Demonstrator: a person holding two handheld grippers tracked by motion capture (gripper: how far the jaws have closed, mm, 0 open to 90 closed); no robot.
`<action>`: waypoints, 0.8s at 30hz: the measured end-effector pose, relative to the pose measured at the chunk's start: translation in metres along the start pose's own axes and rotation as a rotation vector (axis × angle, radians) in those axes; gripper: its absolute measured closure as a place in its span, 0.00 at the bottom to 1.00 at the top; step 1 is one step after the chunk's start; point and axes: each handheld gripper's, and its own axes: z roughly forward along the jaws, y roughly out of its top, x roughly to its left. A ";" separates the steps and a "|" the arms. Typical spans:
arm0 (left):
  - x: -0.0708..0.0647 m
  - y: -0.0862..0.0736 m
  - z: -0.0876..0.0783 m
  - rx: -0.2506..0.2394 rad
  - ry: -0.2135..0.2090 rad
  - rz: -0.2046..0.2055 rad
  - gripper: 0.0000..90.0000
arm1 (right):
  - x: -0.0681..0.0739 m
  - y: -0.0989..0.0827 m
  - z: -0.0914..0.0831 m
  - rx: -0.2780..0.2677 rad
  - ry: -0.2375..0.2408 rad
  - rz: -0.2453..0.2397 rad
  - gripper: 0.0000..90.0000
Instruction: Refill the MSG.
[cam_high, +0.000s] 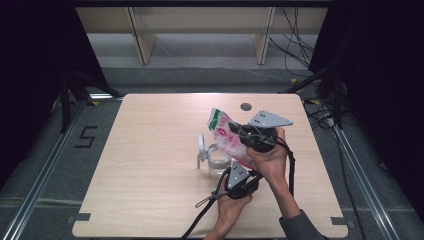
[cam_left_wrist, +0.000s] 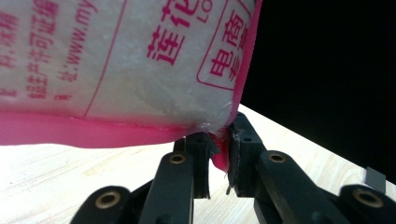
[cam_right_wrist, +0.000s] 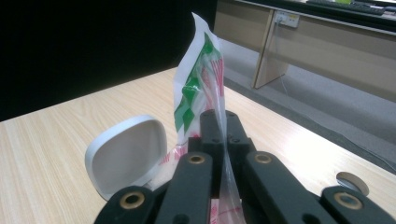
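The step in hand looks like pouring: a person holds a pink-and-white bag (cam_high: 226, 136) of white grains tilted above a clear jar (cam_high: 216, 161) whose hinged lid (cam_high: 201, 145) stands open; taking the jar as landmark, the bag slants just above and behind it, its sealed pink bottom edge low and toward the person, its open green-printed top high and away. The right gripper (cam_right_wrist: 223, 122), above and to the right of the jar, has its jaws pressed together on the thin film near the bag's top; the left gripper (cam_left_wrist: 218, 145), just on the person's side of the jar, has its jaws nearly closed, pinching the pink bottom seam (cam_left_wrist: 219, 158). The next move probably calls for raising the bottom corner and lowering the mouth over the jar's opening, slowly, so the grains fall inside rather than over the rim.

The jar stands on a pale wooden table (cam_high: 150, 150), right of its middle; a small round grommet (cam_high: 245, 106) lies beyond the jar near the far edge. Further behind the jar, grey floor, pale wooden desk legs (cam_high: 142, 42) and loose cables (cam_high: 295, 47); dark curtains hang to either side.
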 end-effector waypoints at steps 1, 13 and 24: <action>0.000 0.000 0.000 -0.001 -0.004 -0.001 0.89 | -0.001 0.000 0.001 -0.003 0.004 -0.002 1.00; -0.003 0.001 0.002 -0.026 -0.013 -0.023 0.89 | -0.001 0.000 0.003 0.007 0.003 -0.026 1.00; -0.002 0.000 0.003 -0.031 -0.014 -0.024 0.89 | 0.000 -0.001 0.004 -0.007 -0.011 -0.032 1.00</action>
